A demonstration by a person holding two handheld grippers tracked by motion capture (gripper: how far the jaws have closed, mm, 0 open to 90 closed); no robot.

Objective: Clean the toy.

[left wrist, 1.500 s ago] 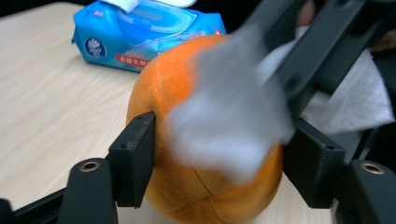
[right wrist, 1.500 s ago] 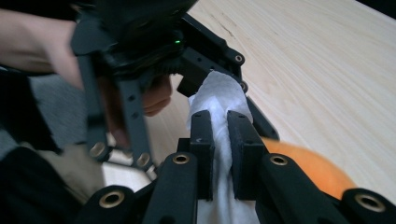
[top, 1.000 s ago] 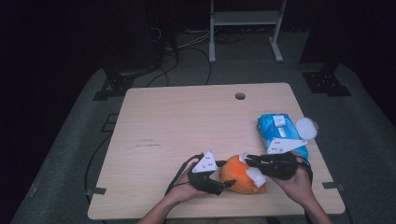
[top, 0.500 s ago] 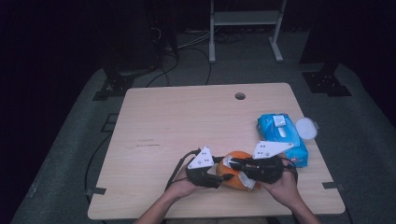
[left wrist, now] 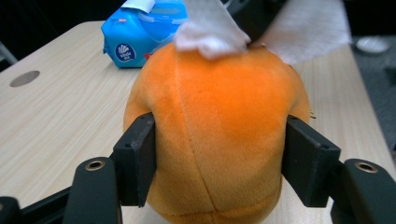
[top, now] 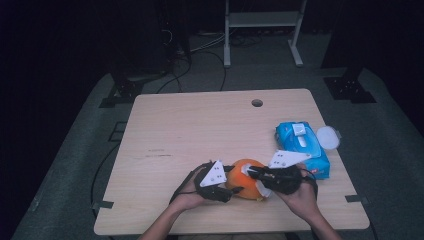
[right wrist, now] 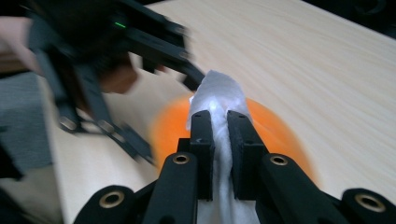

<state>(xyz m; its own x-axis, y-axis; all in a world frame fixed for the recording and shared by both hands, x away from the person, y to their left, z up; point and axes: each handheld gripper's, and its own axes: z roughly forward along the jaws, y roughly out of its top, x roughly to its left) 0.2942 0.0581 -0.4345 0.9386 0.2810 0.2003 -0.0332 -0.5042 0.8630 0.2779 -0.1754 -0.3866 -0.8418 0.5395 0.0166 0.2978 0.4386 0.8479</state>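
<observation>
I have the orange plush (top: 246, 177) at six o'clock on the surface (top: 200, 130), near its front edge. My left tongs (left wrist: 217, 161) clamp its sides, both pads sunk into the fabric, the jaws having just eased apart a little. My right tongs (right wrist: 219, 144) are clenched on a white wipe (right wrist: 218, 100) pressed onto the plush's top. A blue wipe pack (top: 302, 147) lies at four o'clock just behind my right hand (top: 300, 197), a white lid (top: 327, 136) beside it. A round hole (top: 257, 103) sits at twelve.
</observation>
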